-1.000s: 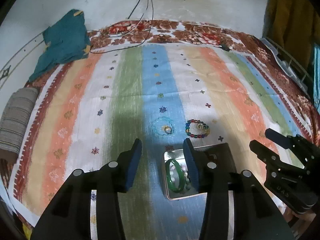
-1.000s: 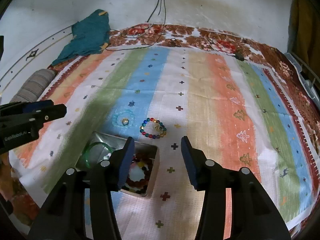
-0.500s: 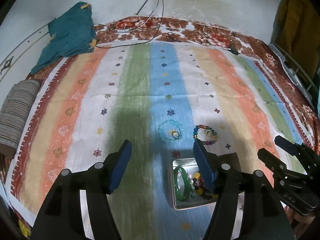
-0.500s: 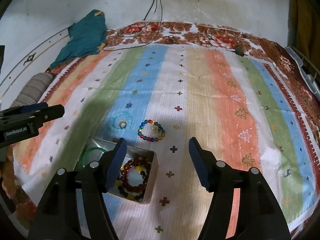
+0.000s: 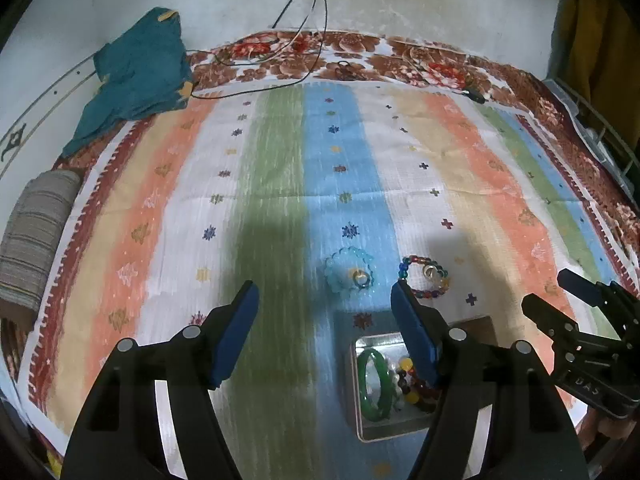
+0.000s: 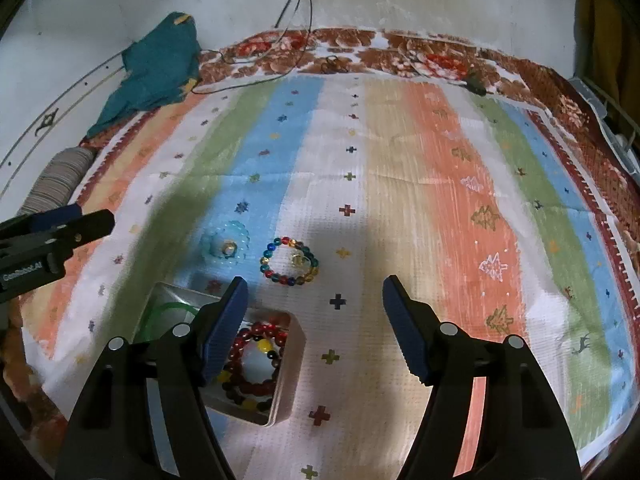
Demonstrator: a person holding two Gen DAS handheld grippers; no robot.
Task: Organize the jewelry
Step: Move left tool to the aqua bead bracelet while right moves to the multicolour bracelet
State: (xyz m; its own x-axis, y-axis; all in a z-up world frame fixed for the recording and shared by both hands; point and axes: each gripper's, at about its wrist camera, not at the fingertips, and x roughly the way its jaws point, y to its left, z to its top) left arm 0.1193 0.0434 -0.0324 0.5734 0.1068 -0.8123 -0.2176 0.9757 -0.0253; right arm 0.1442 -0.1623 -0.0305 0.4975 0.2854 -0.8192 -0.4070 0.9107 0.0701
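Note:
A metal tin point(image 5: 356, 392) point(image 6: 294, 364) lies on the striped cloth and holds a green bangle point(image 5: 370, 384) and a red-and-yellow bead bracelet point(image 6: 256, 360). Beyond it lie a light blue bracelet point(image 5: 349, 274) point(image 6: 225, 240) with a ring point(image 5: 361, 279) inside it, and a multicoloured bead bracelet point(image 5: 424, 278) point(image 6: 290, 260) with a ring point(image 6: 298, 258) inside. My left gripper point(image 5: 325, 328) is open and empty, above the cloth left of the tin. My right gripper point(image 6: 314, 320) is open and empty, above the tin's right side.
The striped cloth point(image 6: 400, 160) covers a bed. A teal cloth point(image 5: 136, 76) lies at the far left corner, a grey striped roll point(image 5: 36, 236) at the left edge. Cables point(image 5: 280, 52) run along the far end by the wall.
Both grippers have opened wider and pulled back and up from the tin. The jewelry has not moved.

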